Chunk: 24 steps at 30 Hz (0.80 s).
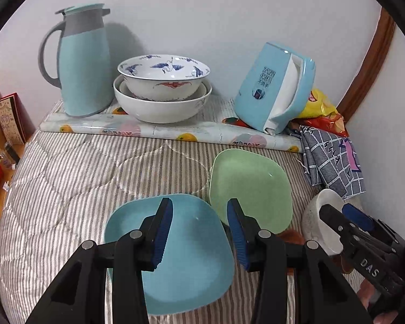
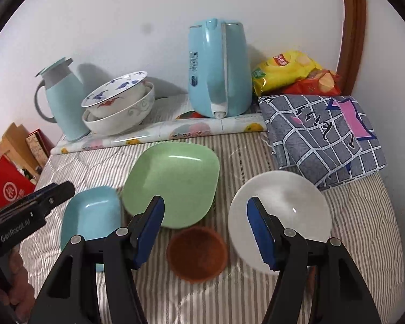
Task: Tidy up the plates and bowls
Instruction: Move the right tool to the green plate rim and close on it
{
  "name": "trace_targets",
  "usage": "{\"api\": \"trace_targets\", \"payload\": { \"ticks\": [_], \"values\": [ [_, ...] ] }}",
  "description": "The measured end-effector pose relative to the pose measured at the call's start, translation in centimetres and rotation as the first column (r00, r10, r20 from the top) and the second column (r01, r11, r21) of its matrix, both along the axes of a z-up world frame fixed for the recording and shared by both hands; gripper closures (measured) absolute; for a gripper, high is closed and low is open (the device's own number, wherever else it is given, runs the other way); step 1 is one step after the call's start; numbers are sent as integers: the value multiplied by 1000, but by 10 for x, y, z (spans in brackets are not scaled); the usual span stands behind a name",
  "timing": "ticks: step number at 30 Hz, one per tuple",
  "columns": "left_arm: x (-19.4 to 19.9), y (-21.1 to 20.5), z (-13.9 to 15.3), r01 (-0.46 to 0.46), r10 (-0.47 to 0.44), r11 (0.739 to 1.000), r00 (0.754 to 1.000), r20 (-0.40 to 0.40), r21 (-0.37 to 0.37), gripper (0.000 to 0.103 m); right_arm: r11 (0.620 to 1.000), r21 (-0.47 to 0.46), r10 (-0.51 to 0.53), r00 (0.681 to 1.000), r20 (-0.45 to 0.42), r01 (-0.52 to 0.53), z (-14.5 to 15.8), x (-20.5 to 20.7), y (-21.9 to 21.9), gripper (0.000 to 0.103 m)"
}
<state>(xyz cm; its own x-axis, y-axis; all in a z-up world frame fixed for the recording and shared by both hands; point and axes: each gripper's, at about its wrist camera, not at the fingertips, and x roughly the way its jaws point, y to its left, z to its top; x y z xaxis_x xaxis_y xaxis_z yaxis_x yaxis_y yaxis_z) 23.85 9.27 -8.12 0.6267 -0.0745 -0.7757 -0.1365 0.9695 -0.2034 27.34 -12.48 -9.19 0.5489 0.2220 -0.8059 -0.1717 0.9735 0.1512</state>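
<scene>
Left gripper [image 1: 199, 216]: jaws parted, nothing between the pads, hovering over the blue plate [image 1: 175, 264] at lower centre of the left wrist view; left finger overlapping the plate's upper middle, right finger at its right edge, contact not determinable. Green plate [image 1: 252, 186] just beyond the right finger, up and to the right, its lower left edge close to or overlapping the blue plate. Right gripper [image 2: 205, 210]: jaws wide apart, empty. Brown bowl [image 2: 197, 253] in the lower centre of the right wrist view, in the gap between the two fingers and below the fingertips, apart from both pads. White bowl [image 2: 289, 205] behind the right finger at centre right; green plate behind the left finger at centre; blue plate at lower left, partly behind the left gripper entering from the left edge. All four items resting on the striped quilt [image 2: 243, 297]. Further back, on a patterned raised strip [image 2: 175, 132] against the wall: stacked white bowls [image 2: 118, 108] with blue and red decoration at upper left, a light blue jug [image 2: 62, 100] beside them at far left, a light blue kettle [image 2: 218, 70] at upper centre. Snack bags [image 2: 291, 73] and a folded checked cloth [image 2: 324, 135] at upper right.
</scene>
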Motion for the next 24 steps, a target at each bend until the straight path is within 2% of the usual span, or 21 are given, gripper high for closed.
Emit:
{"api": "trace_targets", "payload": {
  "ticks": [8, 18, 20, 24],
  "values": [
    [25, -5, -11, 16, -16, 1000, 1000, -19, 4, 63, 1000, -3, -17, 999, -31, 17, -16, 27, -1, 41],
    [54, -18, -24, 56, -55, 998, 997, -45, 10, 63, 1000, -27, 6, 999, -49, -7, -30, 54, 4, 43],
    [59, -20, -28, 61, -61, 998, 997, -51, 10, 63, 1000, -27, 13, 998, -60, -15, -35, 58, 7, 47],
    [70, -20, -37, 55, -54, 998, 996, -73, 6, 63, 999, -45, 24, 997, -73, -27, -42, 66, 13, 48]
  ]
}}
